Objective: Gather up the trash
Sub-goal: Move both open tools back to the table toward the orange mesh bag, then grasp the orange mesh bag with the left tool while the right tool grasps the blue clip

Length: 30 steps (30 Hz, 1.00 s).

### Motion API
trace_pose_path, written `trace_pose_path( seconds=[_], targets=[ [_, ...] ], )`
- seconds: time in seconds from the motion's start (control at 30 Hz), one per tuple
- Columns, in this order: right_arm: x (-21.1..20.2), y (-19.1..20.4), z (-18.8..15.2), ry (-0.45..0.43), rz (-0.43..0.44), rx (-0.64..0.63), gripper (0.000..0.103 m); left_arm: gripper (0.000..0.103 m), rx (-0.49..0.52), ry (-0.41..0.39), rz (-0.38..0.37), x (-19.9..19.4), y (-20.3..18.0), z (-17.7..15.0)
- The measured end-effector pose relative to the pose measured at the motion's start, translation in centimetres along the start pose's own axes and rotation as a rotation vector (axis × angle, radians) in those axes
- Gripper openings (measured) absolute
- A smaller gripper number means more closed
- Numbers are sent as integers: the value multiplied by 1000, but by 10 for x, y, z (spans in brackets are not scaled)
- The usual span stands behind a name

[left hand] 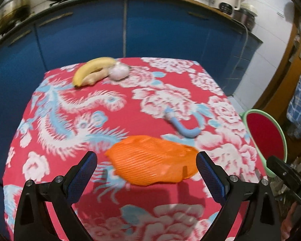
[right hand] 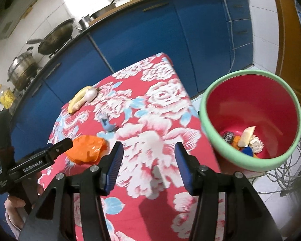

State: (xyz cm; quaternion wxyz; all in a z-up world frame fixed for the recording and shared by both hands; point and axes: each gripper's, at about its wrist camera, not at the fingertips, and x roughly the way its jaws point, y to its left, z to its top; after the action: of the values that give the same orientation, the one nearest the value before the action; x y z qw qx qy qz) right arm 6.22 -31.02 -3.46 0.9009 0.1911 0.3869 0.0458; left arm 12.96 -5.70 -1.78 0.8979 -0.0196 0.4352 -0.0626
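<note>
Table [left hand: 130, 124], square, covered in a red cloth printed with white peonies and pale blue phoenixes, standing before blue kitchen cabinets [left hand: 86, 32].

Crumpled orange plastic bag [left hand: 152, 160], ribbed texture, lying on the cloth near the table's front edge; seen from the right wrist as a bunched lump [right hand: 88, 150].

Left gripper [left hand: 146, 172], black frame with blue ribbed pads, fingers spread wide and empty, one on either side of the orange bag (whether they touch the bag cannot be told).

Right gripper [right hand: 148, 166], same build, fingers wide apart and holding nothing, above the cloth between the orange bag and the bin.

Small light blue curved plastic piece [left hand: 182, 126], white at one end, lying just behind the orange bag.

Yellow banana [left hand: 92, 68], pale ginger root [left hand: 96, 76] and white garlic bulb [left hand: 119, 71], grouped touching at the far left corner.

Round bin [right hand: 208, 120], mint green rim, red inside, standing off the table's right side; several scraps [right hand: 244, 142] lie at its bottom, white, orange, blue and dark.
</note>
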Motion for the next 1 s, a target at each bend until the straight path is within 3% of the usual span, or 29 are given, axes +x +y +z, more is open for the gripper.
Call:
trace_pose_path(
  seconds=[0.17,0.33,0.47,0.57,0.63,0.9,1.0],
  targets=[
    [11,12,-5,27,7,-17,56,99,-31,12,34,4,21,-5],
    [20,18,-7,48,6,-20,56,99,-59,39,-2,15,29,-6],
    [27,20,-7,58,4,-19,56,98,-55,57,27,30,28,-10],
    [31,21,-7,67,0,-24,56,97,-72,85,3,40,30,-14],
    [34,21,-6,72,-7,-28,56,91,-73,100,-13,47,29,-16],
    [44,33,0,87,-3,-65,56,71,-40,37,-48,47,24,-14],
    [47,43,3,84,0,-93,56,45,-43,16,-71,47,25,-13]
  ],
)
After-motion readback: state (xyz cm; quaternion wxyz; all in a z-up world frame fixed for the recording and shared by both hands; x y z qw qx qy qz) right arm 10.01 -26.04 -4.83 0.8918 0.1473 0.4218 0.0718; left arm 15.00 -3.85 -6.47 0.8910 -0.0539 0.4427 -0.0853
